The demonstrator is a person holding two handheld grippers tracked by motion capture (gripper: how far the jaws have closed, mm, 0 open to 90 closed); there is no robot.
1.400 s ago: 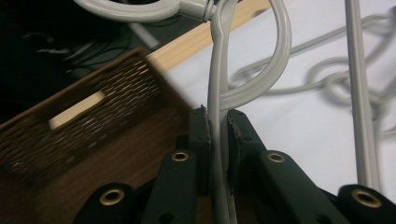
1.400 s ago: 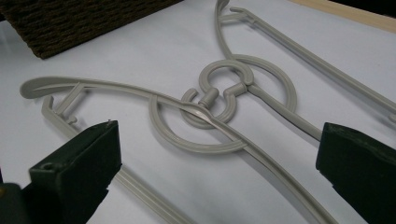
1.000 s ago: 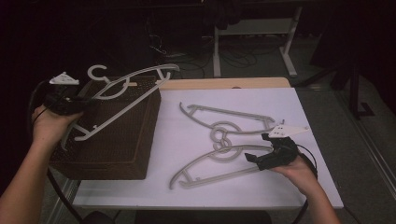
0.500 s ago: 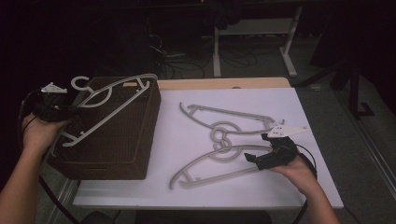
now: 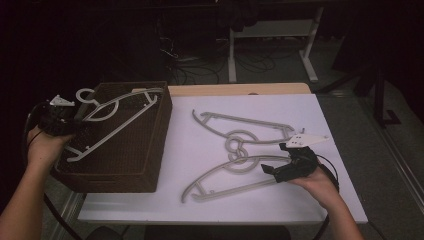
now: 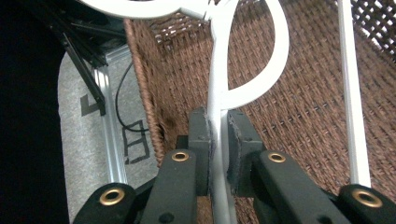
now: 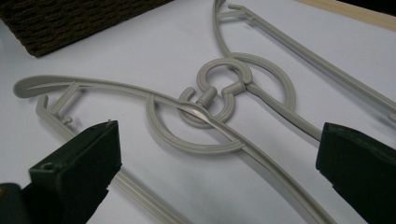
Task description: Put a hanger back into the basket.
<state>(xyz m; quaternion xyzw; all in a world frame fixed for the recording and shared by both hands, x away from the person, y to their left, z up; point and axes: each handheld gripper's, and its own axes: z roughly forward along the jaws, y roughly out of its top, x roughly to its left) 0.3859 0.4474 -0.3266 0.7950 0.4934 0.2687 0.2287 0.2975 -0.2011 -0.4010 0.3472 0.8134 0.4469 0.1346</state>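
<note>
A pale grey hanger lies slanted over the brown wicker basket at the table's left. My left gripper is shut on it near its hook; in the left gripper view the pads pinch the hanger's thin bar above the weave. Two more hangers lie on the white table sheet, hooks linked: a far one and a near one. My right gripper stands open at the near hanger's right end, and in the right gripper view that hanger's arm runs between its wide jaws.
The basket takes up the table's left third, its corner close to the hangers. A wooden strip edges the far side. Behind the table stand white desk legs and floor cables. Grey floor lies to the right.
My left hand has moved left and down, bringing the held hanger lower over the basket. The right hand and the two hangers on the table have stayed put.
</note>
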